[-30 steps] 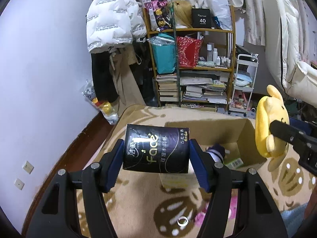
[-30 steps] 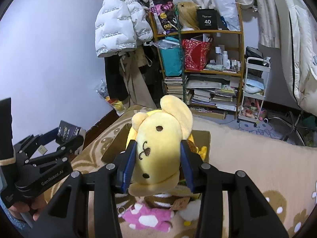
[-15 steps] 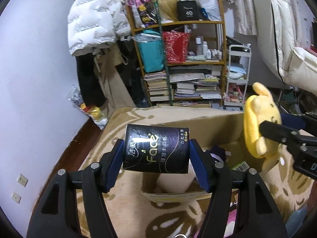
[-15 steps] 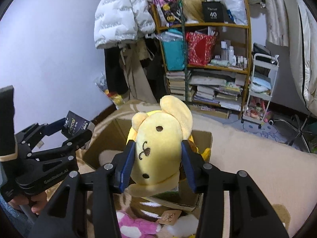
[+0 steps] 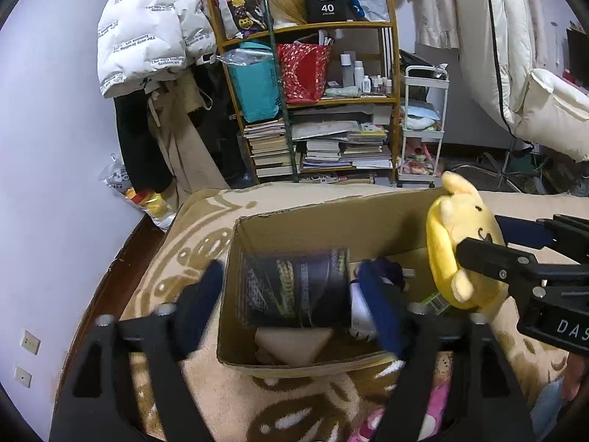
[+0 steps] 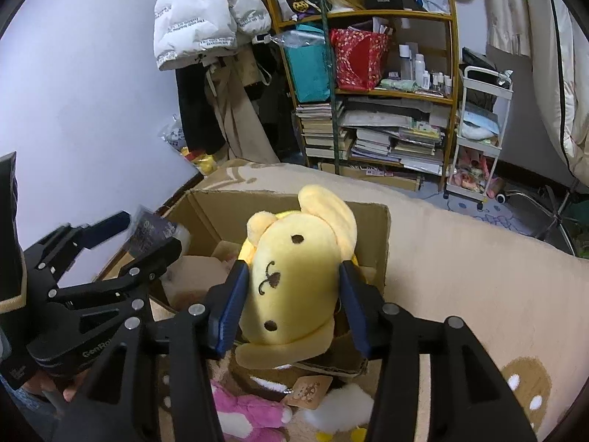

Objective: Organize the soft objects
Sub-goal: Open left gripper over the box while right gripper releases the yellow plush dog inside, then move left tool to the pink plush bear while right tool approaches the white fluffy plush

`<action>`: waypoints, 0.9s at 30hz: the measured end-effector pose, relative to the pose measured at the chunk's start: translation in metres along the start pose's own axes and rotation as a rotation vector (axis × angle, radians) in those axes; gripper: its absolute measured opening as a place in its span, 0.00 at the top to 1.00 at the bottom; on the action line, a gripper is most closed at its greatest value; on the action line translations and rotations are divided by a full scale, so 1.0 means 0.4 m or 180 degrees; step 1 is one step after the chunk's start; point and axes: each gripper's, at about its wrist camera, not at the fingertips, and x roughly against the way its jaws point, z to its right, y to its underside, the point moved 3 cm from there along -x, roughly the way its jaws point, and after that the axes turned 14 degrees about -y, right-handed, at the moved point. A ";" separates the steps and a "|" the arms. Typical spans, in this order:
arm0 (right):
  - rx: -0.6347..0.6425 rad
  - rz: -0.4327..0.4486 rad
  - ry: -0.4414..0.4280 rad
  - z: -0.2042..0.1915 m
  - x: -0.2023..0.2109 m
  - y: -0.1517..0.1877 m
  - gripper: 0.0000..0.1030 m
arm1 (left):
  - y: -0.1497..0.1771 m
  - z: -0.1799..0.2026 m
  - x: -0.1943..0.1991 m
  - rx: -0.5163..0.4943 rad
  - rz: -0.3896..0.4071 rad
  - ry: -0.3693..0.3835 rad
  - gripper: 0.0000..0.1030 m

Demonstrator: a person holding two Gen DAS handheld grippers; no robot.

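The left gripper [image 5: 294, 291] has its jaws spread wide, and the blurred black tissue pack [image 5: 294, 289] sits loose between them, inside the cardboard box [image 5: 331, 221] on the patterned rug [image 5: 191, 228]. The right gripper [image 6: 292, 294] is clamped on the head of the yellow plush dog [image 6: 291, 280] — held over the box's right side, with a pink plush [image 6: 246, 412] lying on the rug just in front of the box.

Both wrist views above cardboard box [image 5: 324, 221]
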 end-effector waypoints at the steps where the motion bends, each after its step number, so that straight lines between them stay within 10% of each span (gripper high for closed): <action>1: -0.0010 -0.0018 -0.0002 0.003 -0.002 0.001 0.47 | 0.000 -0.006 0.000 0.0009 0.0013 -0.0013 0.16; 14: -0.0072 0.0055 -0.0051 0.002 0.033 -0.002 0.00 | 0.014 -0.063 0.015 0.0131 -0.0037 -0.0195 0.08; 27: -0.0066 0.0095 -0.0016 -0.028 0.125 0.048 0.00 | 0.079 -0.087 0.119 0.0256 -0.0167 -0.0219 0.07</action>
